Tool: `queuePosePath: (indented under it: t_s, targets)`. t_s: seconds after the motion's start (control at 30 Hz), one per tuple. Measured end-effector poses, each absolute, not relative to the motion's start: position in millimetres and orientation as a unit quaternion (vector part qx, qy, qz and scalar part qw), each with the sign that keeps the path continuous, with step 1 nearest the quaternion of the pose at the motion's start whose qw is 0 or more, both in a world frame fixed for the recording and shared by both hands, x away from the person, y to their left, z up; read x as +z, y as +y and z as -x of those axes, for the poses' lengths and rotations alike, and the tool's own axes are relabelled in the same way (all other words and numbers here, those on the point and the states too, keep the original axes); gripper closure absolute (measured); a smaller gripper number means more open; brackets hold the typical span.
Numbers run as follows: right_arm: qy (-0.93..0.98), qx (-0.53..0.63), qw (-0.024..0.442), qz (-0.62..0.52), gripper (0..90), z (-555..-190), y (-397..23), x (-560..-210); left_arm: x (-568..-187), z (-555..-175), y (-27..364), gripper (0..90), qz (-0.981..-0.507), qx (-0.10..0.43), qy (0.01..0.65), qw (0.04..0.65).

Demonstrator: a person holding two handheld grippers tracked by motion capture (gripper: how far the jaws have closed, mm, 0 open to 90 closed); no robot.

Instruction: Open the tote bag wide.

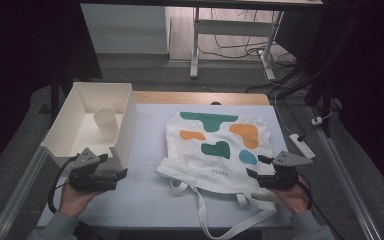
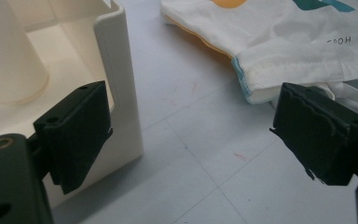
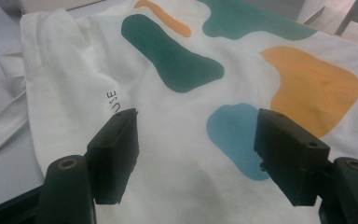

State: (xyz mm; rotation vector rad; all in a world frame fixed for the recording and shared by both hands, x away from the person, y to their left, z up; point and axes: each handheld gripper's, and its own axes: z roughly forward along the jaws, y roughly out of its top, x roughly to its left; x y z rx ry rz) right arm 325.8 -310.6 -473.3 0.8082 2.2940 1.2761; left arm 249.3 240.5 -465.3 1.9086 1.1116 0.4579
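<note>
Dim floor and a tangle of cables lay behind the pale table (image 1: 150,195), which filled the middle of the high view. One tote bag (image 1: 220,145) lay flat on it, right of centre in the frame: white cloth, a little rumpled, printed with five rounded blobs, two dark green, two orange and one light blue, plus a small line of dark lettering near its lower edge. Its white straps trailed off toward the bottom edge of the frame, looped over each other.

One white bin (image 1: 82,107) sat at the upper left of the table, open-topped, with a single pale cup (image 1: 106,123) standing upright inside it.

Two grippers were in the person's hands. The left gripper (image 1: 121,175) sat at lower left of the frame, just beside the bin's near corner, its fingers (image 2: 77,133) spread wide with only bare table between them; in the left gripper view the bag's edge lay well beyond them at upper right. The right gripper (image 1: 258,166) sat at lower right, over the bag's lower right part. In the right gripper view its fingers (image 3: 116,149) stood apart above the cloth, near the blue blob, with nothing pinched.
</note>
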Motion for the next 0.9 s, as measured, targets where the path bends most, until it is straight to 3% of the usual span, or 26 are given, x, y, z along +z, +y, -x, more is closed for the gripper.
queuePosePath:
  t_s: [0.9]
  targets:
    - [0.824,0.454,0.208,-0.268,32.1,-330,-301,-475,-465,-232,238,12.3,-0.752,0.196,0.447,0.443]
